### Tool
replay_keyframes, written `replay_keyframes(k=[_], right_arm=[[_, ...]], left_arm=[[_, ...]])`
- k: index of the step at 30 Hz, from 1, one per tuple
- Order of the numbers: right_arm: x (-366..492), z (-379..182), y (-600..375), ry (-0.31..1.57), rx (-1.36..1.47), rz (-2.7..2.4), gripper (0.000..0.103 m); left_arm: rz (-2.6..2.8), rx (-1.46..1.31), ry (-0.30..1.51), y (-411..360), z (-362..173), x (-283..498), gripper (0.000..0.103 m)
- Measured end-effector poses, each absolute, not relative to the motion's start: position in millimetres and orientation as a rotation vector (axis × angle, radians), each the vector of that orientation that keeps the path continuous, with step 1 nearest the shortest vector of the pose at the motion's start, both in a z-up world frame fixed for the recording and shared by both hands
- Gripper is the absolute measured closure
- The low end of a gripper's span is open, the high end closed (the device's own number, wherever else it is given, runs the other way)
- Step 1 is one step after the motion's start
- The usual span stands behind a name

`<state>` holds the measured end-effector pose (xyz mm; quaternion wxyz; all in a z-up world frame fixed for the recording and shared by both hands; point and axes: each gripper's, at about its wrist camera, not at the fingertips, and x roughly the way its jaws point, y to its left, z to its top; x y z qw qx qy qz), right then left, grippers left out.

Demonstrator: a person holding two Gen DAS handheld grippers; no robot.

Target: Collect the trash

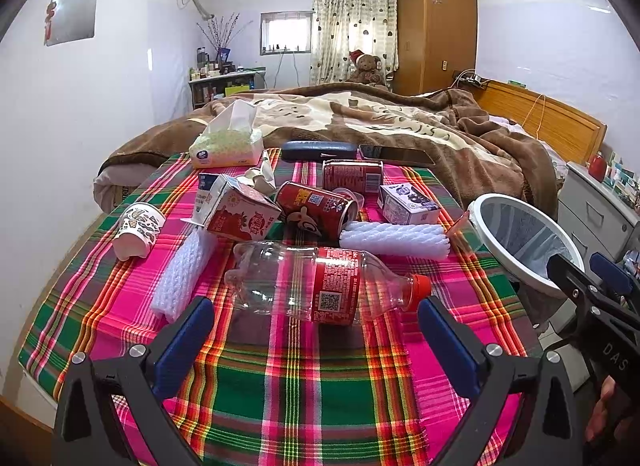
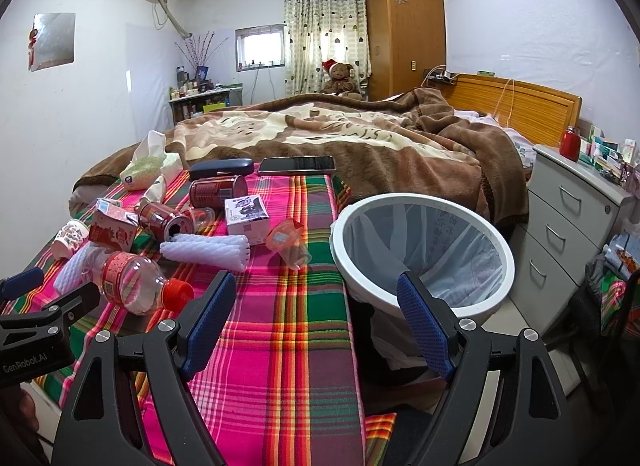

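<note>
A bed with a brown blanket (image 1: 360,117) fills the far half of both views. In front of it lies a plaid cloth (image 1: 288,386) bearing the trash. Just off the cloth's right edge stands a white bin (image 2: 424,306) lined with a pale bag; the right wrist view shows its whole mouth, the left wrist view only part of the rim (image 1: 484,201).

Trash items, by size: a clear plastic bottle (image 1: 320,286) with a red label and red cap, lying on its side nearest the left gripper (image 1: 316,330); two white foam sleeves (image 1: 394,240); a red milk carton (image 1: 240,213); two red cans (image 1: 316,207), both tipped over; a small white box (image 1: 406,203); a patterned paper cup (image 1: 138,229), on its side at the cloth's left edge. A crumpled orange-tinted wrapper (image 2: 286,240) shows clearly only in the right wrist view.

The left gripper's jaws stand wide apart, empty, short of the bottle. The right gripper (image 2: 316,318) is likewise spread and empty, between the cloth's edge and the bin.
</note>
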<state>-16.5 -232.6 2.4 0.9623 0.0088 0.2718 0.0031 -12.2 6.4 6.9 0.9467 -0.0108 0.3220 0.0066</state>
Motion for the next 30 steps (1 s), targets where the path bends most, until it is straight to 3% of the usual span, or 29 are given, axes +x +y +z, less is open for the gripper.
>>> replay_keyframes(k=[30], right_arm=[[45,-15,-247,0.665,0.057,0.064,0.019]], left_arm=[[-0.109,-0.038,0.725,34,0,36,0.0]])
